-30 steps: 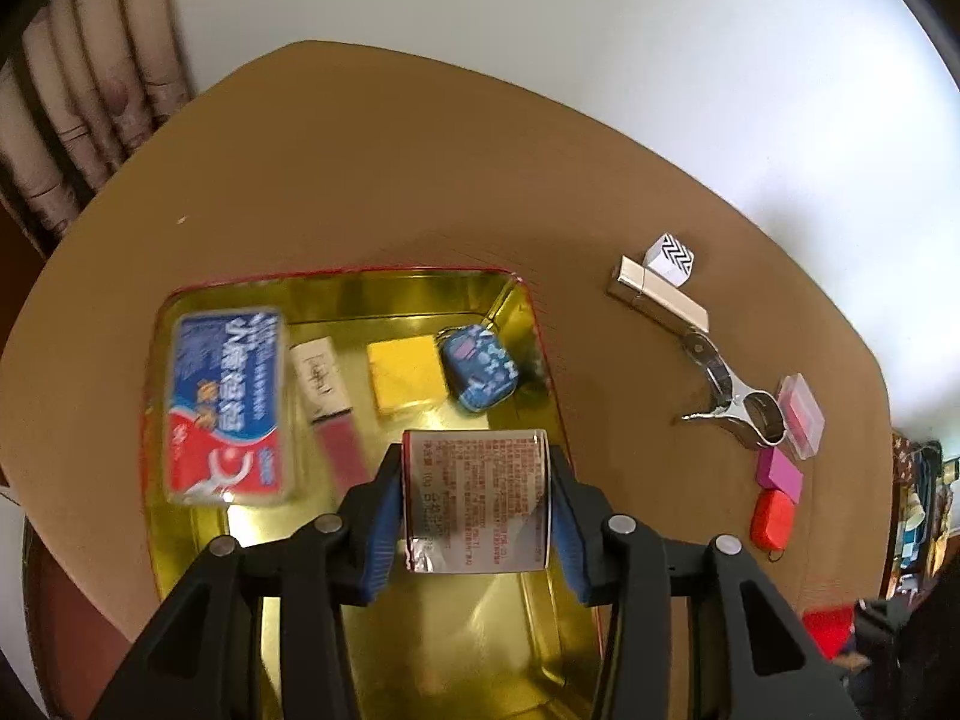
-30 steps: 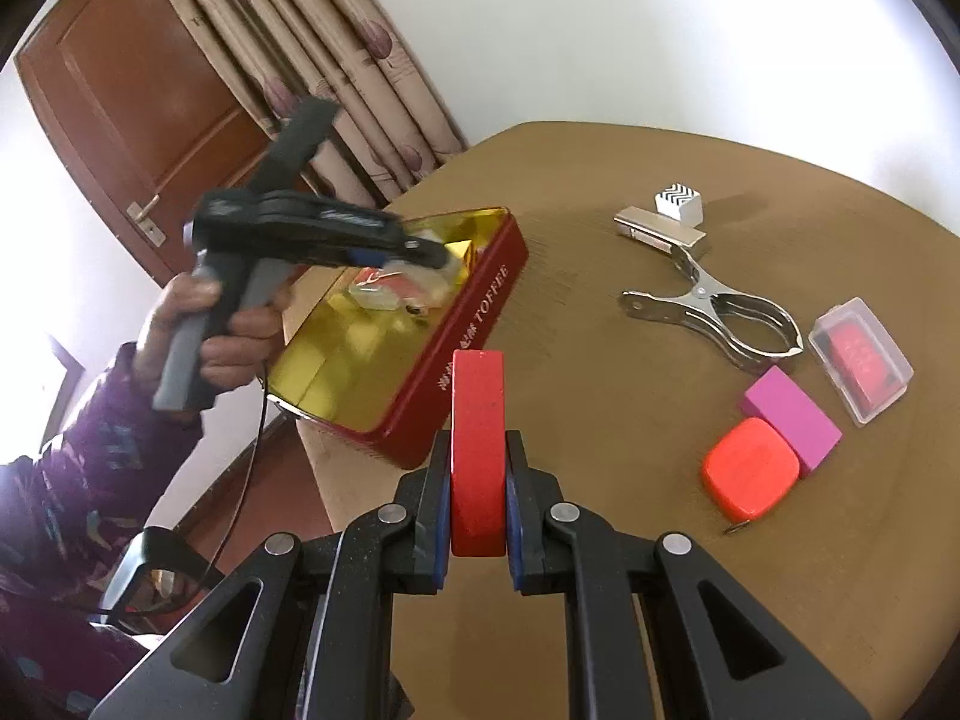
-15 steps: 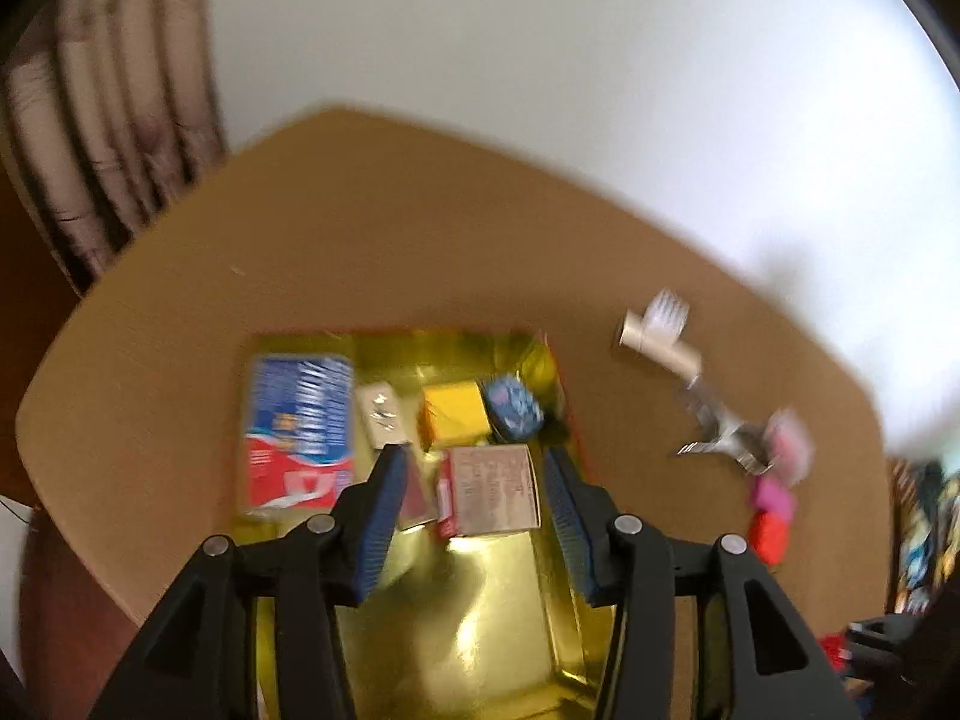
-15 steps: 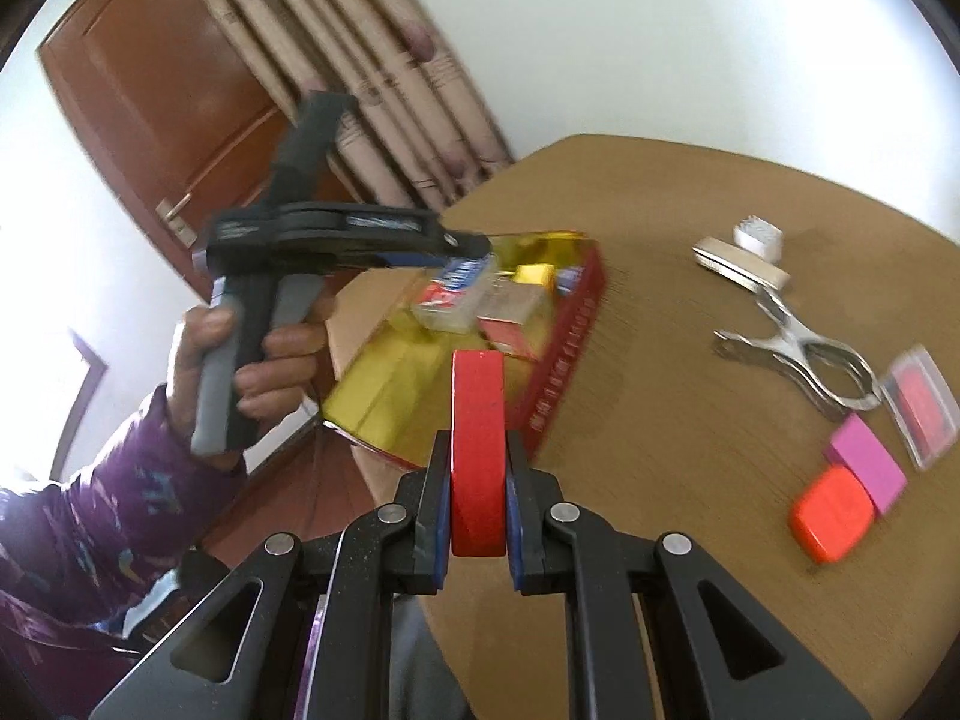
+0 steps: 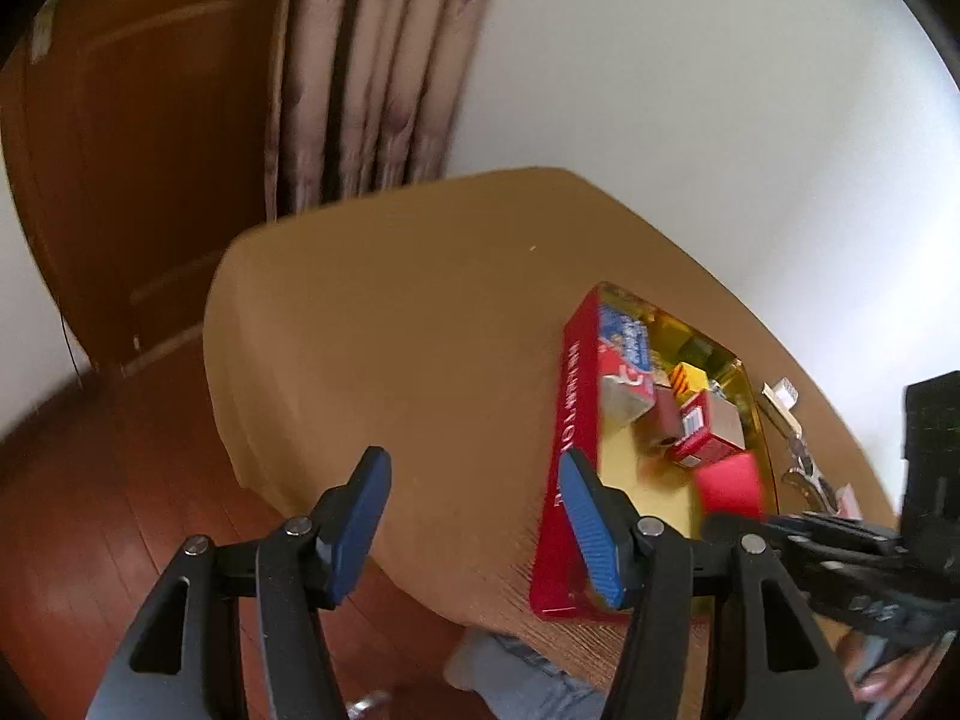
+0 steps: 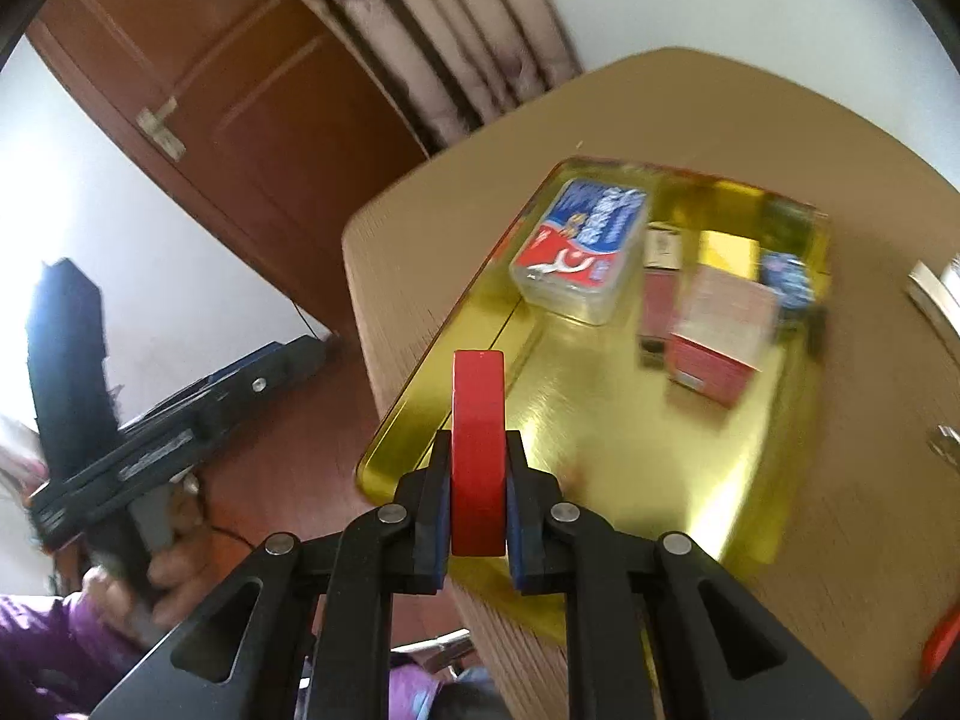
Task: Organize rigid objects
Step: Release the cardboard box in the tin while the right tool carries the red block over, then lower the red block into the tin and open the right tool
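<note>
Right tool (image 6: 477, 474) over tan table (image 6: 750, 96), wooden door (image 6: 210, 96)

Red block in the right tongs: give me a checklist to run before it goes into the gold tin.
1. Grip: right tongs shut on the red block, pads on both flat sides. Ok.
2. Position: block is over the near end of the gold tin. Ok.
3. Landing spot: bare gold floor ahead of the block; toothpick box and red carton lie farther back. Ok.
4. Left tongs: empty, jaws opening, off the tin's left side over the table. Ok.
5. Height above the floor: cannot tell.
</note>
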